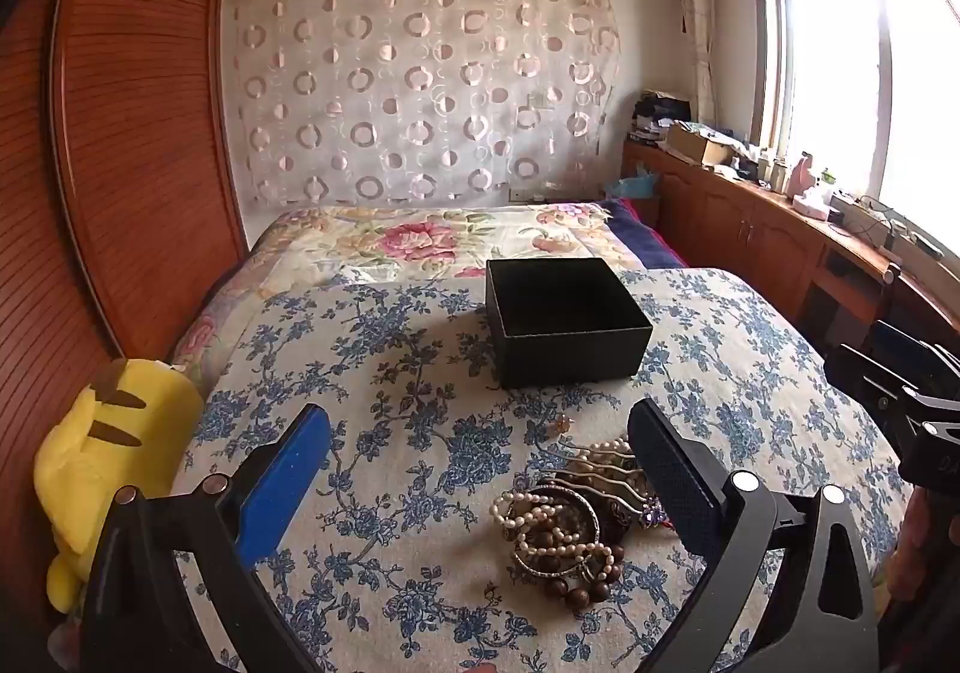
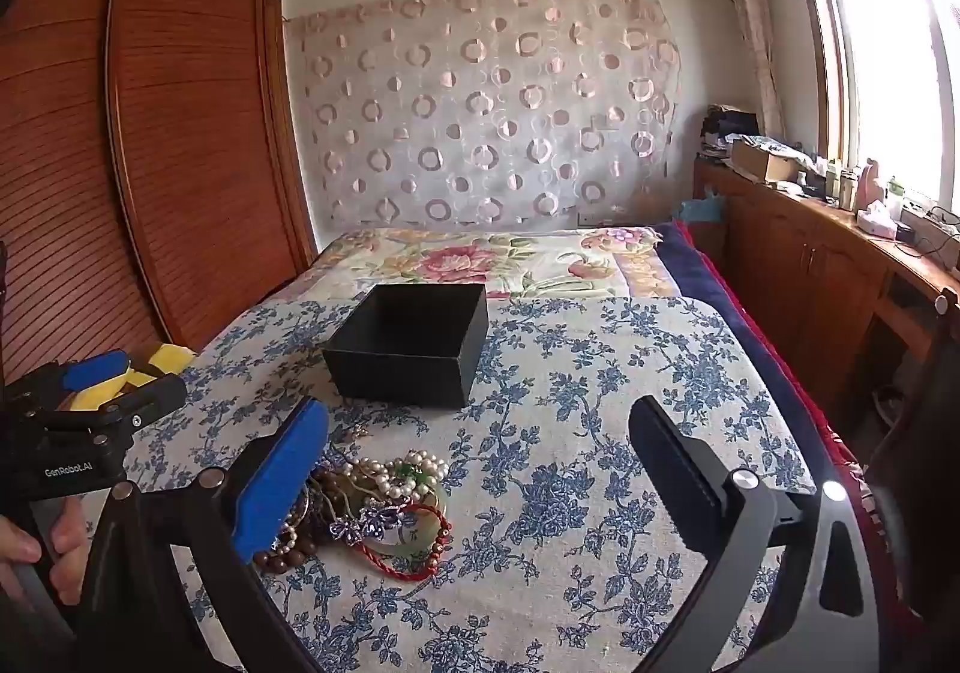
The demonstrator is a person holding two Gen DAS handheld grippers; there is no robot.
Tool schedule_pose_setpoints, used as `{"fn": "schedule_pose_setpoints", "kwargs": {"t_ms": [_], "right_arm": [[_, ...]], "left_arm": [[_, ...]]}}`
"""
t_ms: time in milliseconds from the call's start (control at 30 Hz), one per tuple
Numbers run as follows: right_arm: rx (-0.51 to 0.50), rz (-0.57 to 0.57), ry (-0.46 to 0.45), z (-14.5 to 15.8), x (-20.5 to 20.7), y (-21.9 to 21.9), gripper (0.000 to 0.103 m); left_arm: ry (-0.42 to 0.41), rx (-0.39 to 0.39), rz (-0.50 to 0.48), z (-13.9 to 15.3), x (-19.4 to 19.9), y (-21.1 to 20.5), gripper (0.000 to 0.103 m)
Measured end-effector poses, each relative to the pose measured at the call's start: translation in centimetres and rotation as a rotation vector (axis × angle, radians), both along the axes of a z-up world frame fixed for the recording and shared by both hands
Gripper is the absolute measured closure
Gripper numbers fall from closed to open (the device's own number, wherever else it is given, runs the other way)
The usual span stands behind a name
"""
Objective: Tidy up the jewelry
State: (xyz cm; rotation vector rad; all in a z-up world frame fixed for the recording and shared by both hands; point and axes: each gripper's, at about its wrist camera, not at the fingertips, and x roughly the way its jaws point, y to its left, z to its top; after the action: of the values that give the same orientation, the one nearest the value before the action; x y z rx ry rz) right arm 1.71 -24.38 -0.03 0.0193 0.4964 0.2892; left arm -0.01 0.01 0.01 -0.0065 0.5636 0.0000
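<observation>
A tangled pile of jewelry [image 1: 570, 529] lies on the blue-flowered cloth: pearl strands, wooden beads, bangles, a hair comb. In the right wrist view the pile [image 2: 378, 511] also shows a red cord and a purple flower piece. An open, empty black box [image 1: 564, 319] stands behind it, also seen in the right wrist view [image 2: 414, 349]. My left gripper [image 1: 480, 469] is open, just left of and above the pile. My right gripper [image 2: 480, 469] is open, to the right of the pile, empty.
A yellow plush toy [image 1: 102, 457] sits at the bed's left edge beside a wooden wardrobe [image 1: 120, 132]. A floral bedspread [image 1: 432, 241] lies behind the box. A cluttered wooden cabinet [image 2: 840, 253] runs along the right under the window.
</observation>
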Motion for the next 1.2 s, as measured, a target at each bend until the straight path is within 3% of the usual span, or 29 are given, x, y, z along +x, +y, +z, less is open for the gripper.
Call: {"fn": "schedule_pose_setpoints", "kwargs": {"t_ms": [1200], "right_arm": [[0.005,0.002,0.006,-0.05,-0.12,0.03,0.002]], "left_arm": [[-0.016,-0.001,-0.02,0.06,-0.6,-0.84,0.007]]}}
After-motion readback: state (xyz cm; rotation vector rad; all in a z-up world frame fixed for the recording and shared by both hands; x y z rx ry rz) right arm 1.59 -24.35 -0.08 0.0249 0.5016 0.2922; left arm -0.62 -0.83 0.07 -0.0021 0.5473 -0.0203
